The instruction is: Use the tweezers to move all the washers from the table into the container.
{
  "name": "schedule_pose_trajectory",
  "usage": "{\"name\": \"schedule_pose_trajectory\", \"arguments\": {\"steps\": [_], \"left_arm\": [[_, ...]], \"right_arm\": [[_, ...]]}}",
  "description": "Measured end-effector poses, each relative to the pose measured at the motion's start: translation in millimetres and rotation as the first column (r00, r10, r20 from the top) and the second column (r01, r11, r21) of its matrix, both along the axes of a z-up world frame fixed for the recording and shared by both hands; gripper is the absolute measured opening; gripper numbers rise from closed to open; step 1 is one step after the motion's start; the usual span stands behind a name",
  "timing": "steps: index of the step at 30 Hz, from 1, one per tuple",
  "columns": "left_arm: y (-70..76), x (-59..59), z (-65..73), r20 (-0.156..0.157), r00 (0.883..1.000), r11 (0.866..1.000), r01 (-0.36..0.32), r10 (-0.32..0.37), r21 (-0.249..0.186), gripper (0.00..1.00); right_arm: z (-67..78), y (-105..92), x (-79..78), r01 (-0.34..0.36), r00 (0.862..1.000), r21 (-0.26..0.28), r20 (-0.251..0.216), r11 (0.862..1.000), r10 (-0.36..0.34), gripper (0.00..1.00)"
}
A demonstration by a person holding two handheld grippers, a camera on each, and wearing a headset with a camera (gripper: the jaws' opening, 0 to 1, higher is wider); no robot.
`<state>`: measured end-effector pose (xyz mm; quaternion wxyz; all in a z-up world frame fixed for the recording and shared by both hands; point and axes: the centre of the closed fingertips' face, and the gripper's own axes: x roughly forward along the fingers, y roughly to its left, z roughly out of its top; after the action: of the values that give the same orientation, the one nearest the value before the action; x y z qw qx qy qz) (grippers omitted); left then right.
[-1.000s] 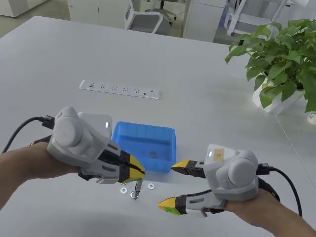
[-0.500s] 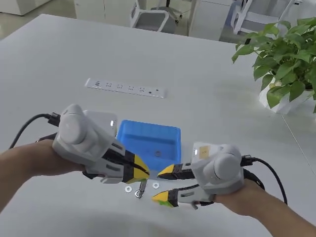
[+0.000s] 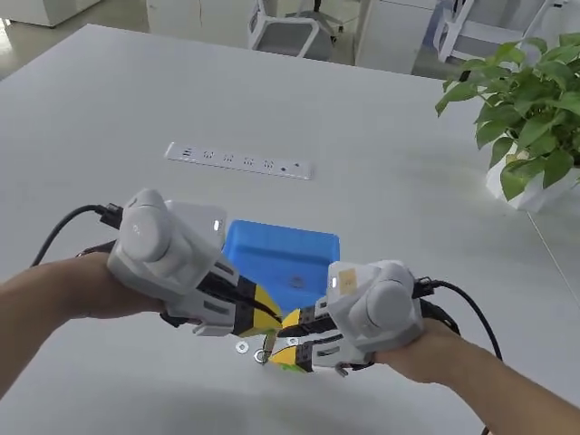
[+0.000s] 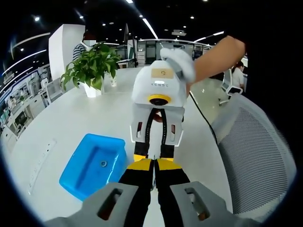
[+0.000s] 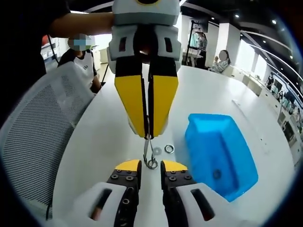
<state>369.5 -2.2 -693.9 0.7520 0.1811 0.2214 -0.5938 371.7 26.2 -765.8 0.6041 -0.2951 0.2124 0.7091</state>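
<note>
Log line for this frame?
left gripper: shut on tweezers | tips: at table washer | right gripper: open, flanking tips | container: holds one washer

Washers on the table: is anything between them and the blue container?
Nothing visible. In the right gripper view, bare table separates the washers from the container; only its near wall must be cleared. The tweezers, in the left gripper, reach one washer.

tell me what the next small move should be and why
Probably close the right gripper gently on the tweezers. The left gripper holds them tips down at a washer on the table, and the right gripper's jaws stand open either side of their lower end. Squeezing should pinch the washer for the lift to the blue container.
</note>
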Motion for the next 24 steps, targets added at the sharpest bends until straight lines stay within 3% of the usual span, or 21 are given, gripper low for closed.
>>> {"name": "schedule_pose_trajectory", "arguments": {"steps": [12,24], "left_arm": [[1.8,-3.0,1.9,-0.011,1.000,1.000,-0.004,0.004,0.004,0.05],[4.9,3.0,-3.5,-0.013,1.000,1.000,-0.005,0.005,0.005,0.05]], "right_arm": [[-7.3,5.6,-4.8,-0.066,0.998,-0.031,0.004,0.997,0.066,0.10],[-8.1,5.1,-4.3,-0.035,0.999,-0.017,-0.016,0.999,0.035,0.08]]}}
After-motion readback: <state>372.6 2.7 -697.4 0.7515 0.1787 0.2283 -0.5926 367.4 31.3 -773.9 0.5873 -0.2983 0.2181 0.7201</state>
